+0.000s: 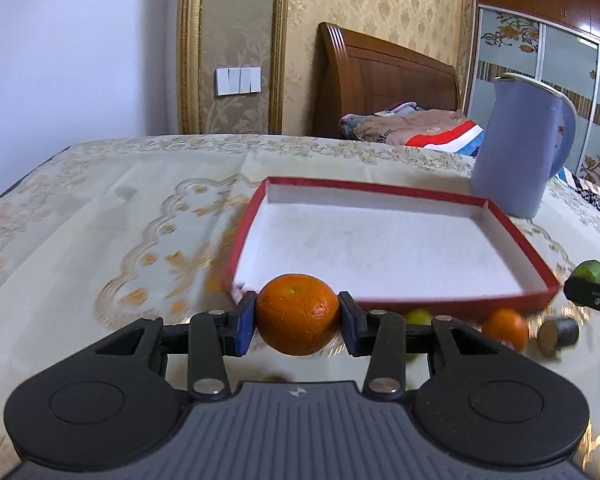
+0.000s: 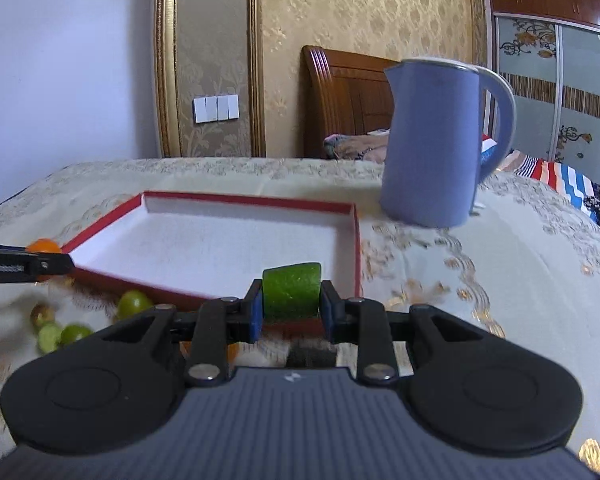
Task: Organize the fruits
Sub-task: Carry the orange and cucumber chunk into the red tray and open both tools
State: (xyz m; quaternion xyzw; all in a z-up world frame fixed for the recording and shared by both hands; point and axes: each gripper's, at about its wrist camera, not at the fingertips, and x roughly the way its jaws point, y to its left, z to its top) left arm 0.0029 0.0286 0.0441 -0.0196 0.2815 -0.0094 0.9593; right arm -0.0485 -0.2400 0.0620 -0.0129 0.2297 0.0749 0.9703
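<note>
My left gripper (image 1: 298, 318) is shut on an orange (image 1: 298, 312) and holds it just before the near edge of the red-rimmed white tray (image 1: 380, 248). My right gripper (image 2: 292, 308) is shut on a green lime piece (image 2: 292, 294) at the near right corner of the tray (image 2: 204, 240). The right gripper shows at the right edge of the left wrist view (image 1: 592, 300). The left gripper with its orange shows at the left edge of the right wrist view (image 2: 28, 266). Loose on the cloth lie a small orange (image 1: 504, 328), green fruits (image 2: 134, 304) and a brown round fruit (image 2: 42, 314).
A tall blue kettle (image 2: 432, 140) stands behind the tray's far right corner. A short dark cylinder (image 1: 560, 334) lies right of the small orange. The table has an embroidered cream cloth (image 1: 100, 220). A bed with a wooden headboard (image 1: 380, 80) is behind.
</note>
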